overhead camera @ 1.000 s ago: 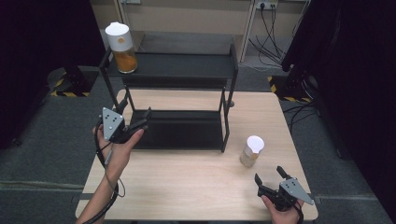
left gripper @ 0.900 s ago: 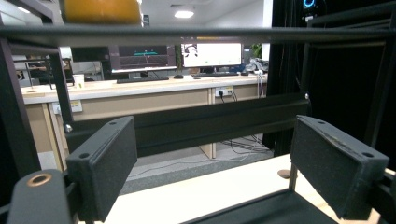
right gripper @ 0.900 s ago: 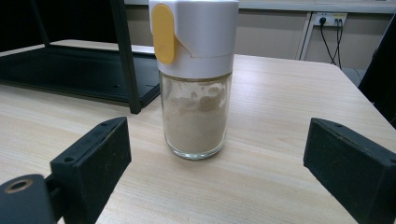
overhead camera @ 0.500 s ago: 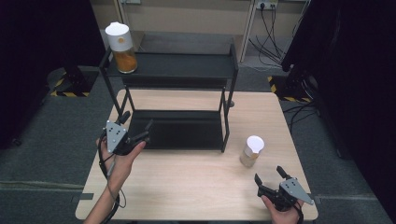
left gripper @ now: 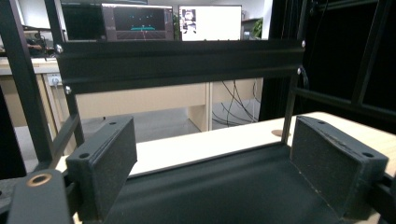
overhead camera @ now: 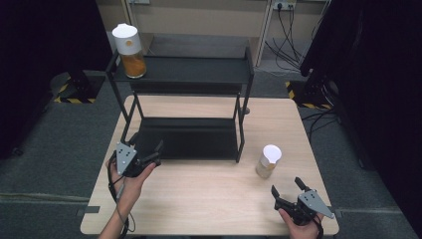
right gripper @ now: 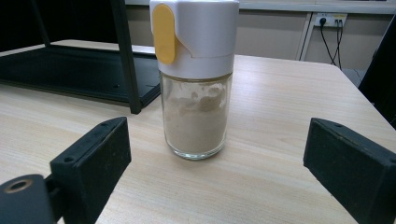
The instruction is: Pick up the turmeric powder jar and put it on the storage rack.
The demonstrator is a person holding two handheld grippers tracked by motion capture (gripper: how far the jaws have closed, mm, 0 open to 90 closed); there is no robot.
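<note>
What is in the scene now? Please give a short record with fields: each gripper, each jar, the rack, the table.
left gripper: open, nothing between its fingers, at the front left of the rack's lower shelf
right gripper: open, empty, low at the table's near right corner, pointing at the pale jar
pale jar: upright on the table, white lid with a yellow tab, beige powder, right of the rack
orange jar: upright on the rack's top shelf, left end, white lid
rack: black, two shelves, lower shelf bare
table: light wood
</note>
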